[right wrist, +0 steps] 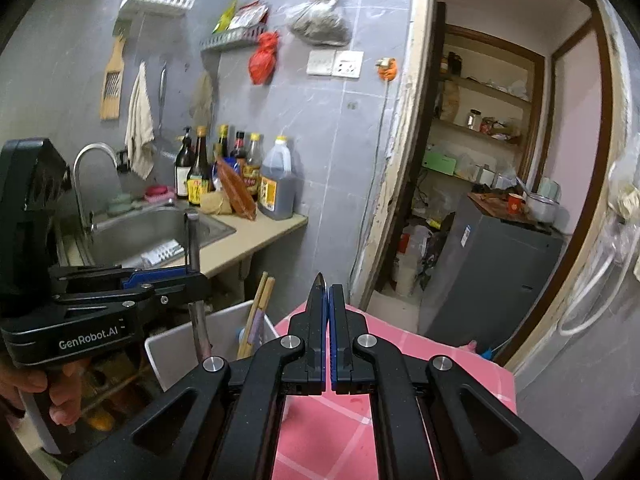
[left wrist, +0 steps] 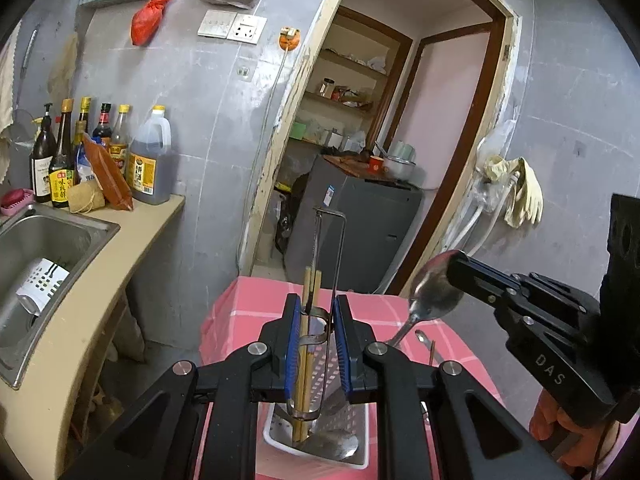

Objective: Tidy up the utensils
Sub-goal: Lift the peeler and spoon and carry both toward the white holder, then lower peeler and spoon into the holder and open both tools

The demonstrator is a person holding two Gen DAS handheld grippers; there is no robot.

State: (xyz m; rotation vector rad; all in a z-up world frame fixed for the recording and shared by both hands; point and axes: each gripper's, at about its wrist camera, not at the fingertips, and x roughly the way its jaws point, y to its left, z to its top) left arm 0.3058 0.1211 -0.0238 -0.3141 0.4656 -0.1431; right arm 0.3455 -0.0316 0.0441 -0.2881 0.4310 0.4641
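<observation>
The left gripper (left wrist: pixel 316 312) squeezes the thin bent-wire handle (left wrist: pixel 339 256) of a shiny holed metal grater (left wrist: pixel 334 400) standing in a white plastic bin (left wrist: pixel 276 436) beside wooden chopsticks (left wrist: pixel 310 292). The right gripper (right wrist: pixel 327 292) pinches a smooth steel spoon (left wrist: pixel 434 288) (bowl up) over the pink checked tablecloth (right wrist: pixel 360 412), near the bin's edge.

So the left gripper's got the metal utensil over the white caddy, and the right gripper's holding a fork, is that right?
Not quite. The right gripper is shut on a spoon, not a fork; the left wrist view shows its rounded bowl clearly. The rest holds: the left gripper grips the metal utensil over the white caddy.
</observation>
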